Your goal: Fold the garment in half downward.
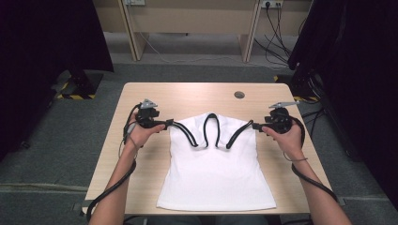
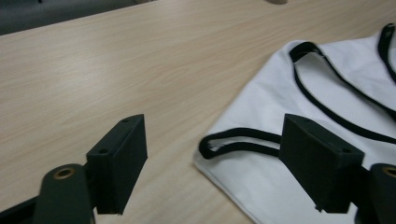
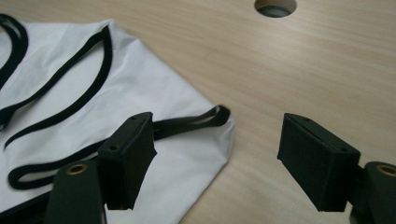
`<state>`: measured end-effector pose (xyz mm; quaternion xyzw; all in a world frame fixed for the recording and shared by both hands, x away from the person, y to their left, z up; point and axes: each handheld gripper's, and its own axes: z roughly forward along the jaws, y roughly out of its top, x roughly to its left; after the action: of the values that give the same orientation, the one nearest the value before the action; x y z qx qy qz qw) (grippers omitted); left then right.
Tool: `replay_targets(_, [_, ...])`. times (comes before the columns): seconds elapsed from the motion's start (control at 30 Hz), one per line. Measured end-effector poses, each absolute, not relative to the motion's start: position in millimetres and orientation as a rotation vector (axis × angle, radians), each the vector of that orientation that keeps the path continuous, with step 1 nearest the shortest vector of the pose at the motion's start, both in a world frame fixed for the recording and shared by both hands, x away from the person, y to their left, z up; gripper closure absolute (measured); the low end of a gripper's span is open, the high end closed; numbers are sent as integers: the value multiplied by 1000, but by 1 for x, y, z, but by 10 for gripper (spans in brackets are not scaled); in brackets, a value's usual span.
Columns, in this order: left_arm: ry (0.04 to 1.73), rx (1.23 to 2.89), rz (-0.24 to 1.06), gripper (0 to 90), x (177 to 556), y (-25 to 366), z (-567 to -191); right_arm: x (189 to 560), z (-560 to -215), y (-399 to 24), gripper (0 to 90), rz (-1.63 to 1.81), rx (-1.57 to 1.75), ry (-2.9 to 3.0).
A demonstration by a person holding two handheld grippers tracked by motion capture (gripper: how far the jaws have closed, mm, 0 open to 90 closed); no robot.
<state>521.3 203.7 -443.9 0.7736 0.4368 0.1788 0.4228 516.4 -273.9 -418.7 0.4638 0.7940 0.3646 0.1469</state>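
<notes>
Forearms enter from the near table edge, each hand carrying a gripper. Left gripper [image 1: 165,123] and right gripper [image 1: 256,125] both stand wide open with nothing between the jaws, one at each upper corner of the white drawstring bag [image 1: 216,173]. That bag lies flat at the middle of the wooden table [image 1: 141,93], its black cords [image 1: 211,129] looped across the top. In the left gripper view, a short cord loop [image 2: 233,142] sits between the jaws; the right gripper view shows its twin [image 3: 196,122]. Step in hand, by judgement: approach to the two corners. Next each pair of jaws must lower and close on its corner.
</notes>
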Motion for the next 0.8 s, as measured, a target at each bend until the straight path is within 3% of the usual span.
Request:
replay_targets(0.23, [1080,1992,405,292,542,190,-454,548,-431,-273,412,988,1403,2312])
replay_targets(0.53, [1008,2074,324,377,542,186,-466,556,-452,-258,524,936,1369,2383])
replay_targets(0.8, [966,2105,294,568,541,184,-478,556,-459,-254,718,939,1357,2407])
